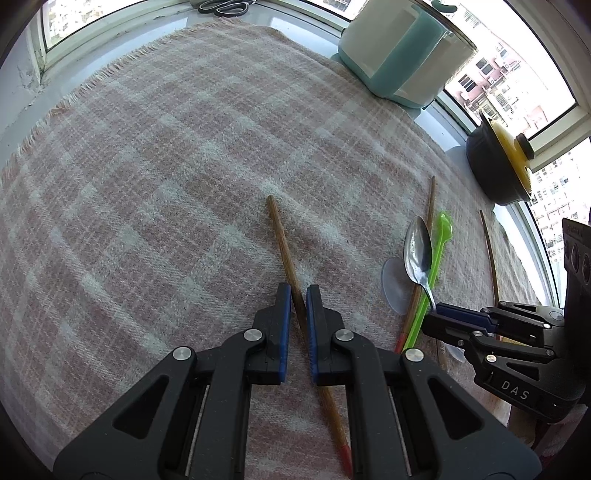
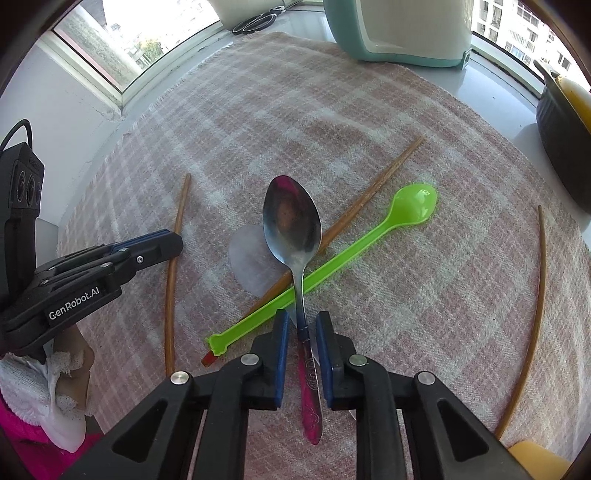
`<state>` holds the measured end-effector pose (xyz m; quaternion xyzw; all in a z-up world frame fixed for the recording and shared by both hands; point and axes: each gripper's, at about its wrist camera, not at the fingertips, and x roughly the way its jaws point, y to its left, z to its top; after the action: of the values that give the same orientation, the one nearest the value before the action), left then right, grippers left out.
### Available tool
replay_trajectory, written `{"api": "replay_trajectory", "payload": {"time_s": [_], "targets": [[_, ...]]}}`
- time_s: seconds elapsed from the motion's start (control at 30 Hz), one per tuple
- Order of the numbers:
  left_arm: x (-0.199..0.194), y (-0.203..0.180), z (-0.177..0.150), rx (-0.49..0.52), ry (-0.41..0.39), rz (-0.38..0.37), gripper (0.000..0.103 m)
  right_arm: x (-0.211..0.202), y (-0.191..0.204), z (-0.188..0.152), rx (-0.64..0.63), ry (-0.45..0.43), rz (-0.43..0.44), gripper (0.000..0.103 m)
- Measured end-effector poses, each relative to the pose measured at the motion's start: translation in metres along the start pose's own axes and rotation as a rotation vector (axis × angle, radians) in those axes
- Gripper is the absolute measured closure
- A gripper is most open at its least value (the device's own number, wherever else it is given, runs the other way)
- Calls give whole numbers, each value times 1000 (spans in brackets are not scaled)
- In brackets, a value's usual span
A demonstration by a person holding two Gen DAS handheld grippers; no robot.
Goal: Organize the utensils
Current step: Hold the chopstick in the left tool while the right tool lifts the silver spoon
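Note:
My left gripper [image 1: 298, 291] straddles a red-tipped wooden chopstick [image 1: 286, 251] lying on the plaid cloth [image 1: 147, 166]; the jaws stand slightly apart around it. My right gripper [image 2: 300, 321] straddles the handle of a metal spoon [image 2: 291, 221], jaws slightly apart; the spoon lies across a green plastic spoon [image 2: 369, 236] and a second chopstick [image 2: 373, 192]. A clear plastic spoon [image 2: 247, 262] lies under them. In the left wrist view the metal spoon [image 1: 417, 251] and right gripper [image 1: 439, 308] show at the right.
A third chopstick [image 2: 535, 314] lies at the cloth's right edge. A white and teal utensil holder [image 1: 399, 48] stands at the back. A dark pot with yellow lid [image 1: 498, 162] is at the right. Scissors [image 1: 225, 6] lie on the sill.

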<state>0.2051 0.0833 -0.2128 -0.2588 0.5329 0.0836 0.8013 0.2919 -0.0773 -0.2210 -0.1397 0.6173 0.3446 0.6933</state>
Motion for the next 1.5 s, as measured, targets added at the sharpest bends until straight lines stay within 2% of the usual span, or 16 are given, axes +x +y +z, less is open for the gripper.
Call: {"api": "replay_trajectory", "payload": {"time_s": [0.13,0.2,0.33,0.63,0.93,1.17,1.27,1.3,1.47,1.5], "targets": [[0,0,0,4,0,-1,97,2,2,4,-1,-7,3,87],[1,0,0,6,-1,0,97,4,4,5,-9,-3,-1,94],[0,1,0,6,-2,-2,97,6,13,7,-28,3,8,99],[-7,6,1,2,-10,-17,97,-3,11,6,1,-43,-10,101],[-19,7,3,-5,-25,-42,98,-22,1,-7,55,-99,31,103],[-18,-1,2,23,-30,-35,98,-16,-2,-18,72,-59,53,103],[-16,-2,1,28,-26,-31,98,-10,1,-19,53,-39,26,103],[-15,-2,1,28,-24,-31,98,-10,1,-18,52,-40,12,98],[-13,-1,0,35,-19,-28,98,-11,-2,-11,41,-41,-16,97],[-13,0,0,34,-19,-28,98,-12,-3,-9,40,-45,-27,91]]}}
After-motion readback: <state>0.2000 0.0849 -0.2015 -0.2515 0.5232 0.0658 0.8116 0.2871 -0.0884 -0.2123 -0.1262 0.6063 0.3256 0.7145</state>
